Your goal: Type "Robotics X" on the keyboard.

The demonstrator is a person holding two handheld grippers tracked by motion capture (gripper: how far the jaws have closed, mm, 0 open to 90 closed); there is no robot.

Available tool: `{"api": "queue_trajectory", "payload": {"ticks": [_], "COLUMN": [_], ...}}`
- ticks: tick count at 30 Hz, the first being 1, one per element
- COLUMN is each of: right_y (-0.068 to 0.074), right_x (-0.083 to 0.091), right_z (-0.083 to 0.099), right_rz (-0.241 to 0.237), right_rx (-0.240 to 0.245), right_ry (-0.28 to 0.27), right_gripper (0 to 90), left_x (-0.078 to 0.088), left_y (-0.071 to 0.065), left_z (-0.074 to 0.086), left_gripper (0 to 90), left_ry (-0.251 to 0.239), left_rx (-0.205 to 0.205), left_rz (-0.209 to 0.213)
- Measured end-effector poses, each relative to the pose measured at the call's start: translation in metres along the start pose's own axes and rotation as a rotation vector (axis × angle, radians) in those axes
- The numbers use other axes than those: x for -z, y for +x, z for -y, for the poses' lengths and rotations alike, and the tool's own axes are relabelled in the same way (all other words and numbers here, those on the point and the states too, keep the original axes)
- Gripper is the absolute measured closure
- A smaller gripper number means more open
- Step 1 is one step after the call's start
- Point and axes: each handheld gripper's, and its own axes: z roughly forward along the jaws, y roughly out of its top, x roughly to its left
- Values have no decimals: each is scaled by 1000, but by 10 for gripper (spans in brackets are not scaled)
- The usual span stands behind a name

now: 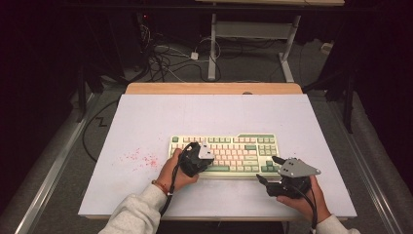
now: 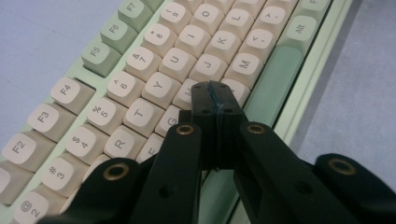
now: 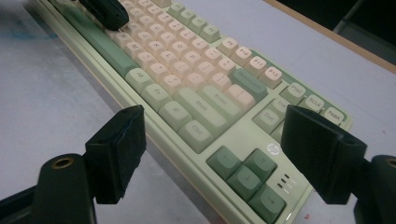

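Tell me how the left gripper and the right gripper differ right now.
The left gripper has its jaws shut together; the right gripper has its jaws wide apart. The left gripper's tips sit over the letter keys of the keyboard; the right gripper rests off the keyboard's right end. Both are black and hand-held.

A keyboard [image 1: 224, 154] lies on the bench [image 1: 214, 117], toward its near edge. The left gripper [image 2: 215, 95] stands over the keyboard's left half, its tips on the letter keys. The right gripper [image 3: 215, 144] sits at the keyboard's near right corner.
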Motion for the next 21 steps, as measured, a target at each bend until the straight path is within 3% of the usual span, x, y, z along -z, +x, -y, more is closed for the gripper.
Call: {"api": "queue_trajectory", "payload": {"ticks": [11,21], "right_y": [-1,-2], "right_x": [1,1], "right_z": [0,0], "right_rz": [2,2], "right_rx": [1,2], "right_ry": [-5,-4], "right_gripper": [227,227], "left_x": [17,26], "left_y": [2,3], "left_z": [1,4], "left_gripper": [834,682], "left_ry": [-57,-95], "left_rx": [-5,-22], "left_rz": [-34,-64]}}
